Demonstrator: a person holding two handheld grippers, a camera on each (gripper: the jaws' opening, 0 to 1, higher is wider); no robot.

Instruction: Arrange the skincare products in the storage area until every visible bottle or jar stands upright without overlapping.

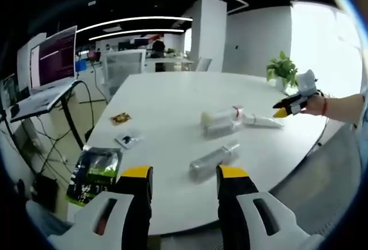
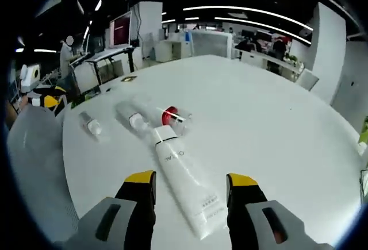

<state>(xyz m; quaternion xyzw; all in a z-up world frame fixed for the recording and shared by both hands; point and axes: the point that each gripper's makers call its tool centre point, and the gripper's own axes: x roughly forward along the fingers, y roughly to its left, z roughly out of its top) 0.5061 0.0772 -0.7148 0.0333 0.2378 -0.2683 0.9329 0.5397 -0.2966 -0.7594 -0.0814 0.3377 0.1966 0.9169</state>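
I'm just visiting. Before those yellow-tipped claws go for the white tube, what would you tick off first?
1. Right hand-held gripper open: ok, jaws spread and empty.
2. Lined up with the long white plastic tube: ok, it lies between the jaws.
3. Tube free to lift: not ok, its cap end touches the clear bottle with a red collar.
4. Products upright: not ok, the tube, the red-collared bottle and the clear lying bottle are all on their sides.
5. Left hand-held gripper out of the way: ok, open, across the round white table.
6. Standing room on the table: ok.
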